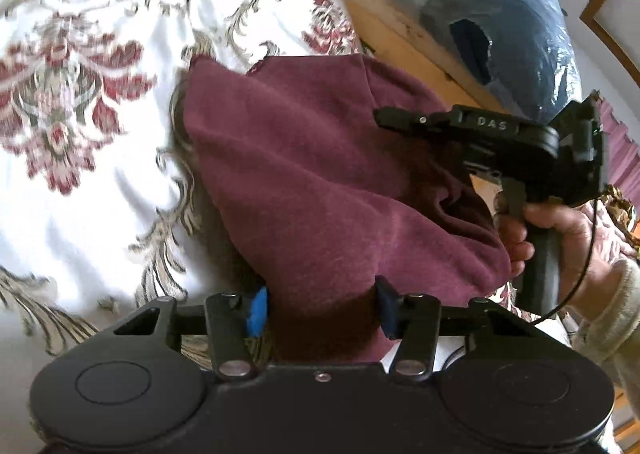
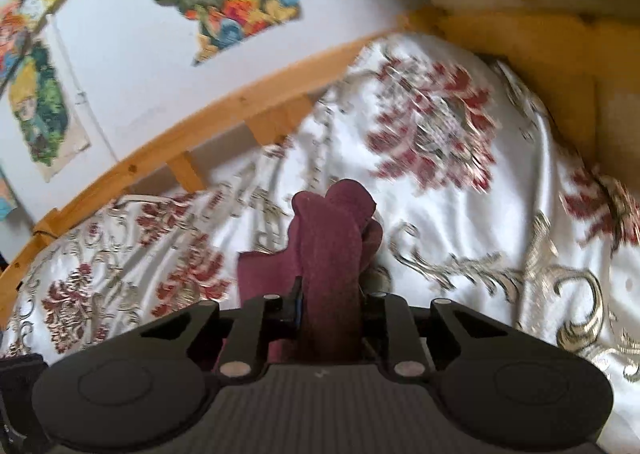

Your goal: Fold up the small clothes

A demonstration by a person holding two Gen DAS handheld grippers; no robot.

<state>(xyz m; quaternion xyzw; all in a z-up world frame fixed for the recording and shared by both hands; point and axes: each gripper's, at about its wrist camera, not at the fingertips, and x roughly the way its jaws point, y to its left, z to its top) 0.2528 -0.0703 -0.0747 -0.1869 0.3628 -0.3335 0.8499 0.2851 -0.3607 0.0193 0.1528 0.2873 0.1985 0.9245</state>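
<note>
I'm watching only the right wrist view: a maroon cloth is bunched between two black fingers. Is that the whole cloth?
Observer: No. The left wrist view shows the cloth is much bigger and is draped over the bedspread.
Operator: Is anything else holding it?
Observer: Yes. The left gripper pinches its near edge.
Operator: And who carries the tool I'm looking through?
Observer: A hand grips the handle of the right gripper.
</note>
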